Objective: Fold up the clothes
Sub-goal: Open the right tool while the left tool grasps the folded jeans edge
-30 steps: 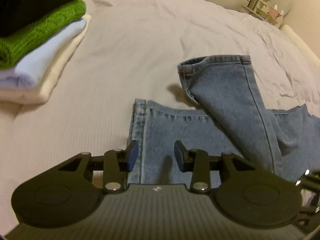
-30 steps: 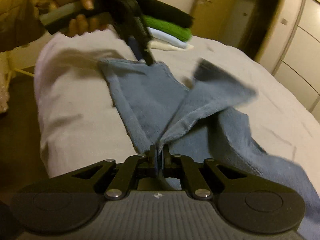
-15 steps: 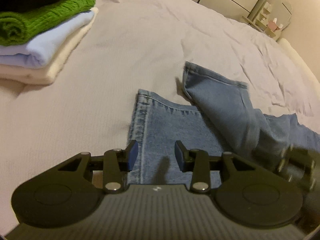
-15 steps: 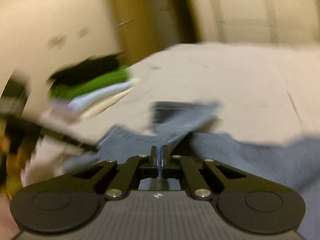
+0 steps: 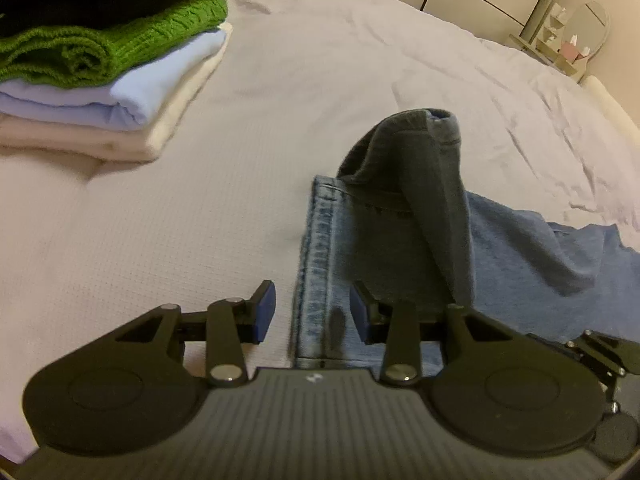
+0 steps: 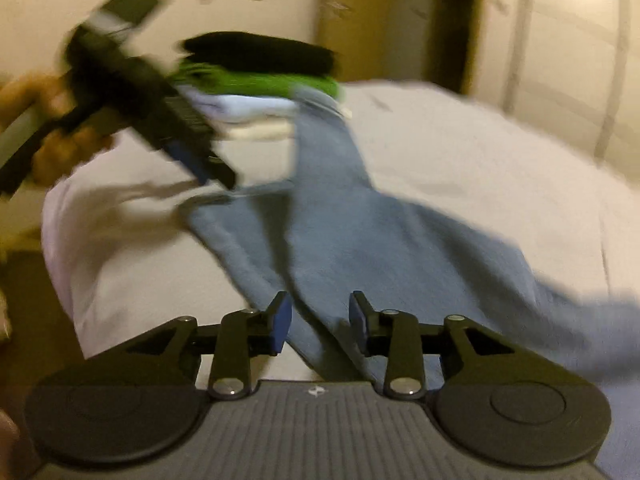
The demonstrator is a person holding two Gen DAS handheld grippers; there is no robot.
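Note:
A pair of blue jeans (image 5: 384,240) lies on the white bed (image 5: 280,100). One leg (image 5: 432,184) stands up off the flat leg, its hem raised. My left gripper (image 5: 312,312) is open, just above the flat leg's seam. My right gripper (image 6: 318,320) is open with the jeans (image 6: 360,240) lying between and beyond its fingers; this view is blurred. The left gripper (image 6: 200,164) also shows there, held in a hand, above the jeans' far corner.
A stack of folded clothes (image 5: 100,60), black over green, pale blue and cream, sits at the bed's far left and shows in the right wrist view (image 6: 260,80) too. Wardrobe doors (image 6: 560,60) and a small shelf with a mirror (image 5: 572,40) stand beyond the bed.
My right gripper has opened and let go of the jeans leg it was pinching. The leg has swung over toward the flat leg. My left gripper stayed open and shifted slightly.

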